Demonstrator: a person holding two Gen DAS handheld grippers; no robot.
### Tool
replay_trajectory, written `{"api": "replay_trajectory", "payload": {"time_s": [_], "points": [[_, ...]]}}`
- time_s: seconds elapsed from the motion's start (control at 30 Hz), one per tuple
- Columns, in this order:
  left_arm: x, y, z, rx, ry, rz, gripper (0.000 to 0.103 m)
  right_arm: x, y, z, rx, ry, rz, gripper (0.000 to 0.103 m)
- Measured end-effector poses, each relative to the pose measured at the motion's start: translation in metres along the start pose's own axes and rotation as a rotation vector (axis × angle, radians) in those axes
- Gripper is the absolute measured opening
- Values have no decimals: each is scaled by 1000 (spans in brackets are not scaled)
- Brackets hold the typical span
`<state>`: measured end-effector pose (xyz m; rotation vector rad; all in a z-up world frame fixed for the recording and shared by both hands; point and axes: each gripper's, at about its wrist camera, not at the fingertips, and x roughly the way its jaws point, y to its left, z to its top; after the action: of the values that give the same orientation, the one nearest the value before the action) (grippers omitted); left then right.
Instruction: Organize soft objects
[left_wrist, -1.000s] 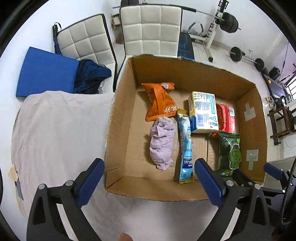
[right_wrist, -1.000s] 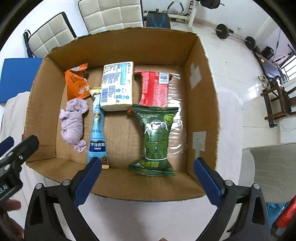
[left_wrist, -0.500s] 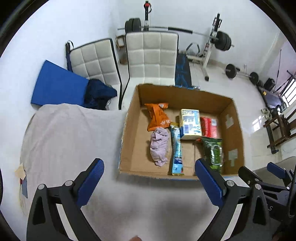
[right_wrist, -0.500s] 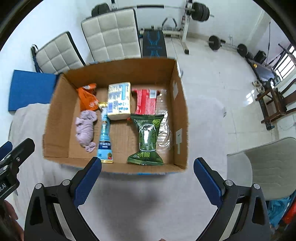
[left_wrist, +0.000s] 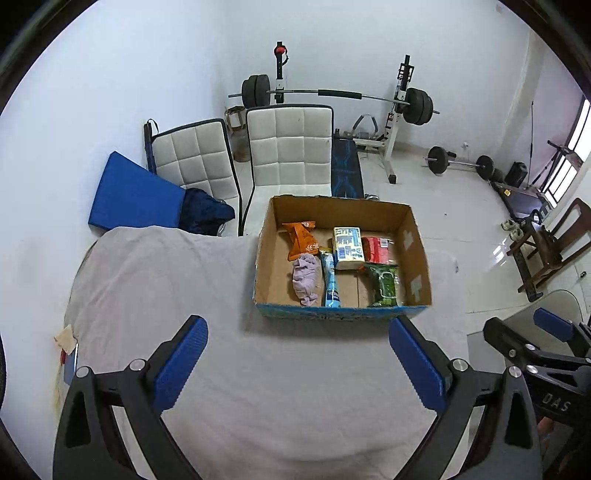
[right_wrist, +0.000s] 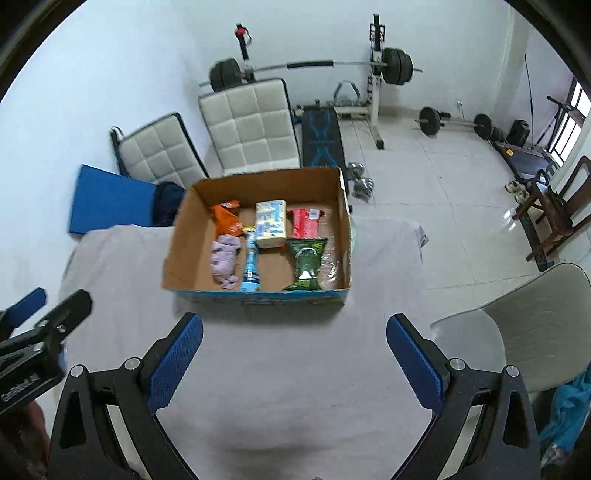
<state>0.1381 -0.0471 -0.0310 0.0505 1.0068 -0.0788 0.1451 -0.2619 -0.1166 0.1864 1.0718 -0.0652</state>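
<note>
An open cardboard box (left_wrist: 266, 258) (right_wrist: 184, 240) stands on the cloth-covered table (left_wrist: 147, 288) (right_wrist: 280, 369). Inside lie a lilac cloth (left_wrist: 306, 277) (right_wrist: 224, 258), an orange packet (left_wrist: 301, 238) (right_wrist: 226, 218), a blue tube pack (left_wrist: 330, 282) (right_wrist: 252, 267), a pale yellow tissue pack (left_wrist: 348, 248) (right_wrist: 271, 223), a red pack (left_wrist: 377, 249) (right_wrist: 304, 221) and a green packet (left_wrist: 384, 286) (right_wrist: 306, 264). My left gripper (left_wrist: 299, 362) is open and empty, well back from the box. My right gripper (right_wrist: 295, 358) is open and empty, also back from it.
Two white padded chairs (left_wrist: 288, 147) (right_wrist: 251, 129) and a blue mat (left_wrist: 133, 195) stand behind the table. A weight bench with a barbell (left_wrist: 343, 96) stands at the back wall. A grey chair (right_wrist: 524, 321) is at the right.
Both grippers have pulled back and up from the box, which now looks smaller and farther. Both stayed open and empty. The things in the box have not moved.
</note>
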Motion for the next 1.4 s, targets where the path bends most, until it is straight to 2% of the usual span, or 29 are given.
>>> {"api": "replay_trajectory", "payload": {"time_s": [0.33,0.6,0.97,1.4], "points": [[-55,1,-19,-10,-15,-38,101,-102,5,-34,-24,-94,30,101],[-82,3,-28,-23,-22,-60,101,-141,3,-56,-24,-86,44,101],[-97,2,-25,-21,-84,-30,101,-157,0,-51,-29,-146,-15,101],[-90,10,-7,-28,-122,11,101,-146,15,-15,-57,-195,-32,101]]}}
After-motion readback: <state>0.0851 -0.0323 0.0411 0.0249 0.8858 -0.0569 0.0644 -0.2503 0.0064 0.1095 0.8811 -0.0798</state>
